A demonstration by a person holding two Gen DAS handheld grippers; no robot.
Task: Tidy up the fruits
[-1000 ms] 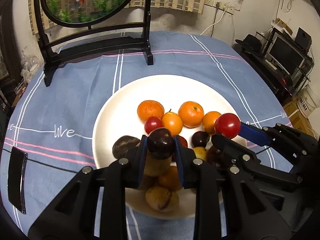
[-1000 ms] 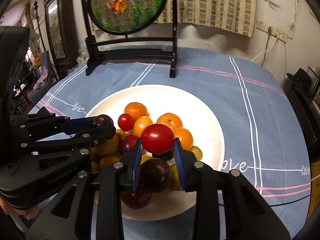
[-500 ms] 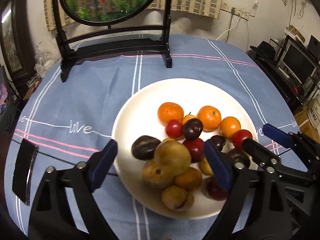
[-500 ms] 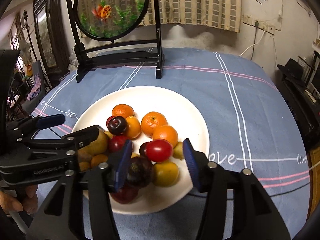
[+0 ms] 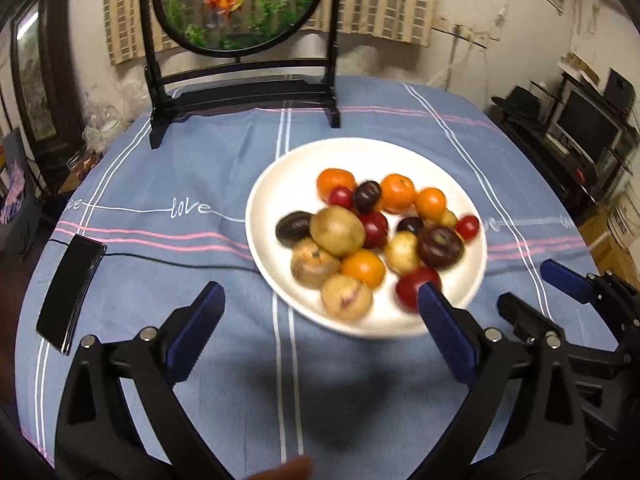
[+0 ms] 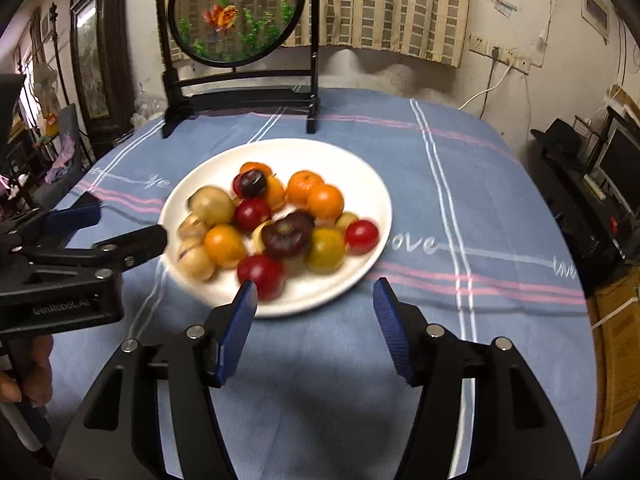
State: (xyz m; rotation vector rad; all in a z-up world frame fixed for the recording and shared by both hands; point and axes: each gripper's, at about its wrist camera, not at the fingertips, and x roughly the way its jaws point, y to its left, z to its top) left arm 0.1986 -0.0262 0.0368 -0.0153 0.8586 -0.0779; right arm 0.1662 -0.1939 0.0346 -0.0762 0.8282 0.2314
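White plate (image 5: 280, 184) heaped with small fruits (image 5: 372, 236) sits on a table under a blue striped tablecloth (image 5: 200, 152), toward its right half in the left wrist view. Left claw (image 5: 320, 328) hovers over the cloth at the plate's near edge, its jaws opening wide with nothing between them. A black phone (image 5: 70, 292) lies by the table's left edge, and a round goldfish screen (image 5: 240, 4) stands at the far edge. The right claw's tips poke in at lower right.

From the right wrist view, the same plate (image 6: 360, 184) lies near the table's middle. Right claw (image 6: 316, 316) hangs just short of the near rim, jaws opening and empty. The left claw (image 6: 100, 228) enters from the left, close to the plate's left rim.

The fruits look light, round and smooth, so likely to roll or slip. The soft red and dark ones would probably bruise; a gentle pinch across the widest part seems safest. The tan ones look firmer.

Blur smears the pile, so exact kinds are hard to tell. Lower fruits are partly hidden beneath others, and a blue pad covers part of the nearest red one.
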